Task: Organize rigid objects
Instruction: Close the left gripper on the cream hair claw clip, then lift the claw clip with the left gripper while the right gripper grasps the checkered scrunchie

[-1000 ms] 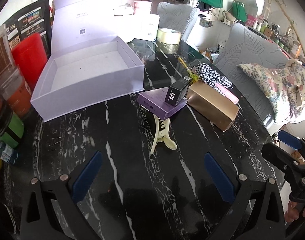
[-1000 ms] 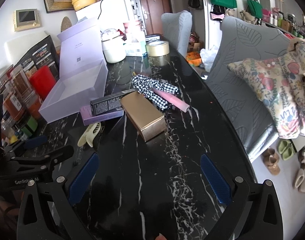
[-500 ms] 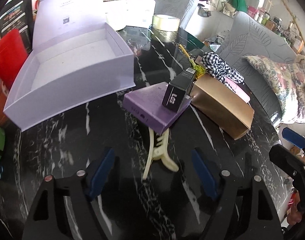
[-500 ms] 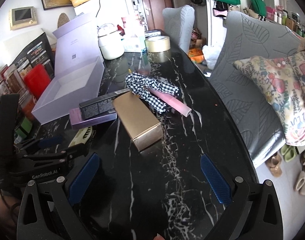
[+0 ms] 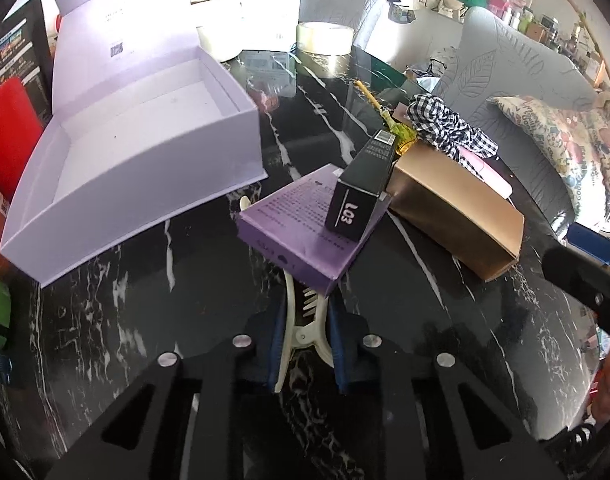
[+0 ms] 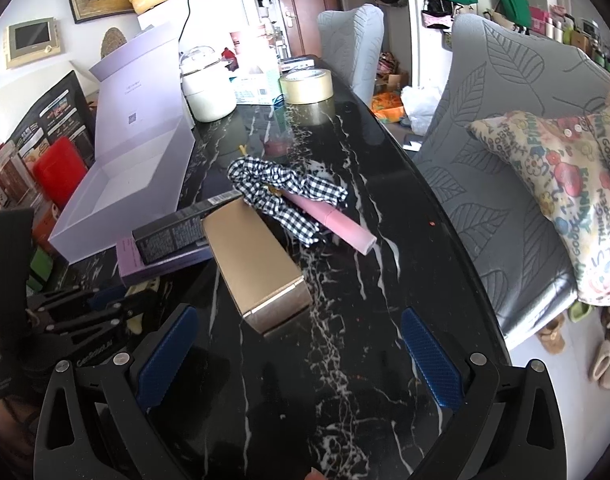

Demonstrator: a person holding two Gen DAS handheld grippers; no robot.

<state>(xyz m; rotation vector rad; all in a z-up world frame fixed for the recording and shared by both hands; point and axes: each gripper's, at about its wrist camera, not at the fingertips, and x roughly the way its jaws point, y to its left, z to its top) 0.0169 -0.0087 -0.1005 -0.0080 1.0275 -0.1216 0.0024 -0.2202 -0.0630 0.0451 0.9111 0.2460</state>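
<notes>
My left gripper (image 5: 303, 322) is shut on a cream hair claw clip (image 5: 305, 330) lying on the black marble table (image 5: 145, 320); the clip's far end is hidden under a flat purple box (image 5: 305, 232). A black box marked L03 (image 5: 361, 196) leans on the purple box and against a gold box (image 5: 457, 208). An open lilac storage box (image 5: 137, 152) stands at the left. My right gripper (image 6: 297, 348) is open and empty, just short of the gold box (image 6: 257, 260). The left gripper (image 6: 117, 308) shows at the lower left of the right wrist view.
A checked scrunchie (image 6: 281, 184) lies over a pink tube (image 6: 337, 228) behind the gold box. A tape roll (image 6: 307, 86) and a white pot (image 6: 207, 88) stand at the far end. A red container (image 5: 5, 132) and packets line the left edge. Grey chairs (image 6: 497, 120) stand to the right.
My left gripper moved forward over the hair claw clip and its fingers closed from wide open onto it. My right gripper drifted slightly forward and stayed open.
</notes>
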